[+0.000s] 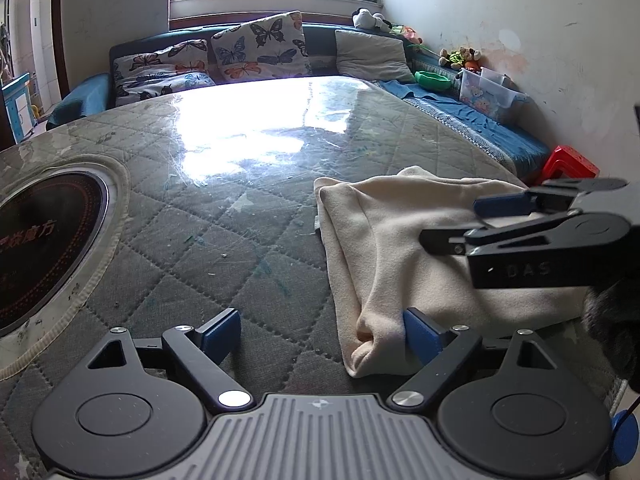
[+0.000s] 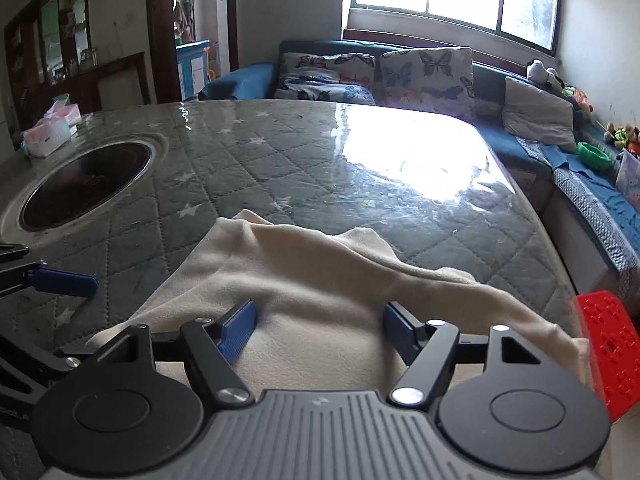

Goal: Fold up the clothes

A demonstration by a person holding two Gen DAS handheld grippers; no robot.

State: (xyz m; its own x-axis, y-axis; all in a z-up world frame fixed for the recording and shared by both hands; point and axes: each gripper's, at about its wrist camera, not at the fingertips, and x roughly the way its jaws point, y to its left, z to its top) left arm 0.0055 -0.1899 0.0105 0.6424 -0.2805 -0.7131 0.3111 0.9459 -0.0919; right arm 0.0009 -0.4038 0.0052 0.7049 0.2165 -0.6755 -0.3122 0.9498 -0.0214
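Note:
A cream-coloured garment (image 1: 404,248) lies partly folded on the quilted grey table, near its right edge; it also fills the near middle of the right wrist view (image 2: 320,280). My left gripper (image 1: 320,338) is open over the table, its right finger touching the garment's near left corner. My right gripper (image 2: 318,330) is open and empty, just above the garment's near part. It shows from the side in the left wrist view (image 1: 460,224), hovering over the cloth. The left gripper's blue fingertip (image 2: 64,282) shows at the left of the right wrist view.
A round black hotplate (image 1: 40,248) is set into the table (image 1: 224,216) at the left. A tissue pack (image 2: 50,130) lies at the far left edge. A sofa with butterfly cushions (image 1: 260,46) stands behind. A red plastic stool (image 2: 612,344) stands at the table's right.

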